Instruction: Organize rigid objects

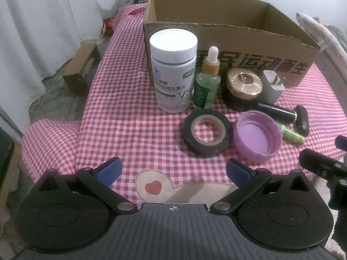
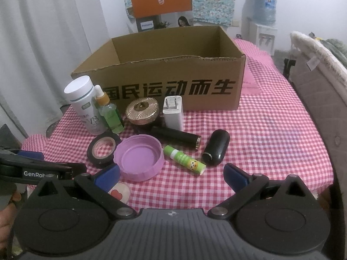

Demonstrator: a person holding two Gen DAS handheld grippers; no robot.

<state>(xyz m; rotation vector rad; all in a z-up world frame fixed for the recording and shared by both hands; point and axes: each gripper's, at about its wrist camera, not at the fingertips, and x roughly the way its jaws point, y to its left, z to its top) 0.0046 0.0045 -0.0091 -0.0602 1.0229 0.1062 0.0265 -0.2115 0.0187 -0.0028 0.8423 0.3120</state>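
The left gripper (image 1: pixel 172 170) is held low over the checked cloth (image 1: pixel 130 119), jaws wide apart. The right gripper (image 2: pixel 171 174) is held level beside it, jaws apart too, near the purple lid (image 2: pixel 138 158).

Box floor (image 2: pixel 164 49) hidden from you behind near wall in both views. First printed characters on box front covered by white bottle (image 1: pixel 173 71) and dropper bottle (image 1: pixel 207 80). Bottle labels: small print too fine to read. Left view: glue stick (image 1: pixel 291 134) partly behind purple lid (image 1: pixel 257 137); your right gripper (image 1: pixel 325 169) cut by right edge. Right view: tape roll (image 2: pixel 103 148) partly behind lid.
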